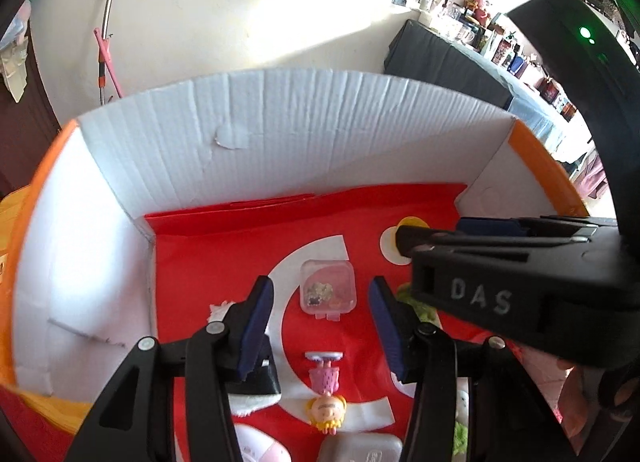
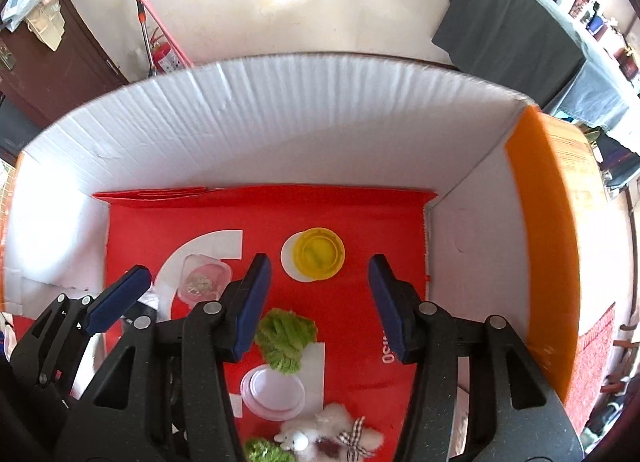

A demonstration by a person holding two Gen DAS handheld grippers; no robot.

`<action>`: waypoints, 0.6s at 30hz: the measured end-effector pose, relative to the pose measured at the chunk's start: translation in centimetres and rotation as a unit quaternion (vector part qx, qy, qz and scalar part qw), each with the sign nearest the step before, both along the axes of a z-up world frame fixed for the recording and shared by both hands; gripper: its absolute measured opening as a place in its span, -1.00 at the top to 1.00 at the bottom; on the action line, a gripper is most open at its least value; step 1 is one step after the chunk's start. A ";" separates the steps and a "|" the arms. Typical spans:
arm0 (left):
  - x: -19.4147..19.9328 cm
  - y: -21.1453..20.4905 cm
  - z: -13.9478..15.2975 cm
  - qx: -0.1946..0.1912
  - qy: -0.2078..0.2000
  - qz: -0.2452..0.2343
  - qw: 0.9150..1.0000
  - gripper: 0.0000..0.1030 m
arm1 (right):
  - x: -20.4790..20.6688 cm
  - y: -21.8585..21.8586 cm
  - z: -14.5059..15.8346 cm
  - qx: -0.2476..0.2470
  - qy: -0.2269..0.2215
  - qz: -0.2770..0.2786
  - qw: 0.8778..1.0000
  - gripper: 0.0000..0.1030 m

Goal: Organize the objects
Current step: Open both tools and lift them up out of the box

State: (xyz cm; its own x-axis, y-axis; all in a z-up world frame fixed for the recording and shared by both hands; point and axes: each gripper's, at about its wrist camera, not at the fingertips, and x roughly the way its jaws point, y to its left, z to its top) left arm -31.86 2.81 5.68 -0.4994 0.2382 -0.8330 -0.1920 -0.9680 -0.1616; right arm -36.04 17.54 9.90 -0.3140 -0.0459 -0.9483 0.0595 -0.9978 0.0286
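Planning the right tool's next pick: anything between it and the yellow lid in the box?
Nothing visible. The yellow lid lies flat on the red liner, ahead of the open right tool. The green fluffy ball sits nearer the camera, off that path.

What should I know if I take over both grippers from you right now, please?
Left gripper: open, empty, above the clear case.
Right gripper: open, empty, above the green pompom.
In the box already: clear case, yellow lid, pompom, white lid, plush toy, doll.
Left: cannot tell; no items outside the box are in view.
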 end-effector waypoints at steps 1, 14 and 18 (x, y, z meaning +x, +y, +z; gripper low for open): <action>0.1 -0.3 0.2 0.001 0.001 0.001 1.000 -0.02 | 0.2 0.0 0.3 -0.003 0.002 -0.001 1.000 0.04; 4.5 -1.0 4.8 0.005 0.051 0.037 0.998 -0.34 | 6.3 2.8 6.2 -0.057 0.056 0.006 0.997 -0.08; 5.8 -1.6 6.0 0.004 0.074 0.053 0.996 -0.38 | 7.3 3.1 7.8 -0.080 0.076 0.018 0.994 -0.09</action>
